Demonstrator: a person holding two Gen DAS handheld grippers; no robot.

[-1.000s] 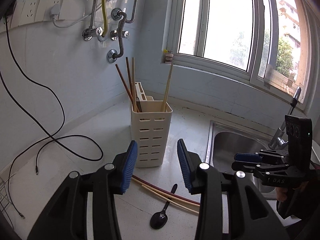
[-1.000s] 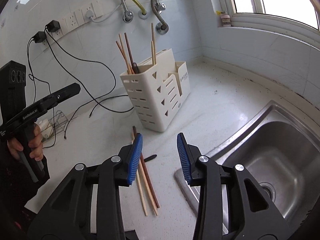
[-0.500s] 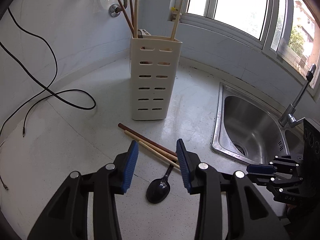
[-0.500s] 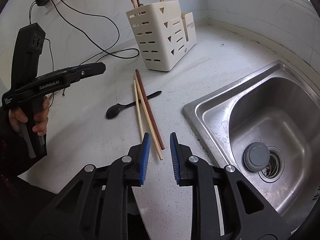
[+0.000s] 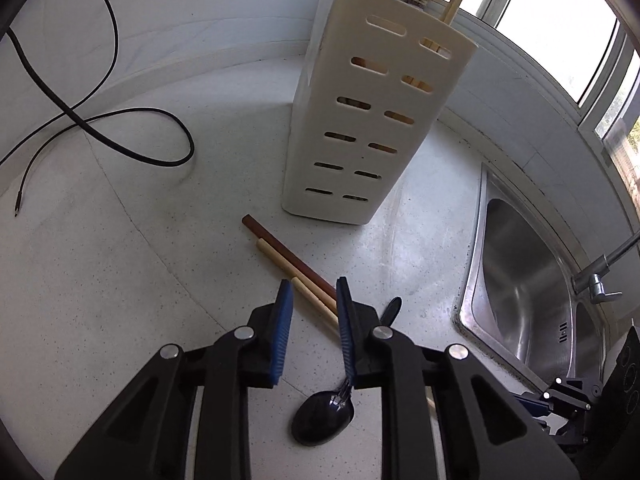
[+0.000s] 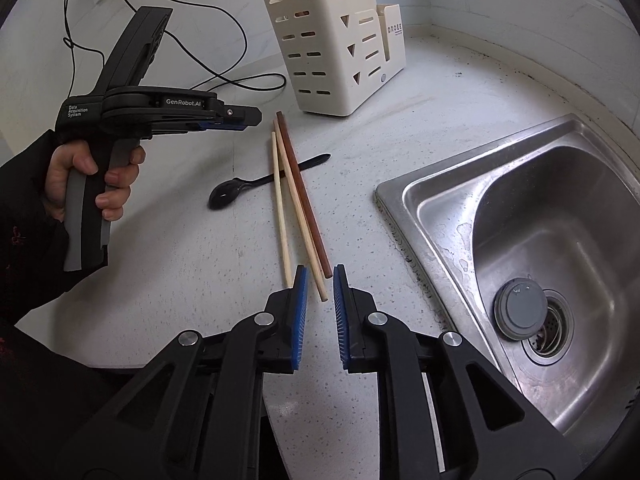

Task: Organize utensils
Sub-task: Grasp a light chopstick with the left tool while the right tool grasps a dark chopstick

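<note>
Three loose chopsticks lie on the white counter: a dark brown one (image 6: 303,194) and two pale ones (image 6: 280,208); they also show in the left wrist view (image 5: 294,262). A black plastic spoon (image 6: 256,186) lies under them, also seen in the left wrist view (image 5: 326,416). A cream slotted utensil holder (image 5: 362,120) (image 6: 334,46) stands behind with several chopsticks in it. My left gripper (image 5: 310,290) is open just above the chopsticks' thick ends. My right gripper (image 6: 320,274) is narrowly open at their thin tips.
A steel sink (image 6: 532,248) with a grey plug (image 6: 519,308) lies to the right, and its tap (image 5: 604,268) shows in the left wrist view. A black cable (image 5: 132,140) loops on the counter at left. The tiled wall is close behind.
Both grippers have come down and closer to the loose chopsticks. Both sets of jaws have narrowed, the right more than the left.
</note>
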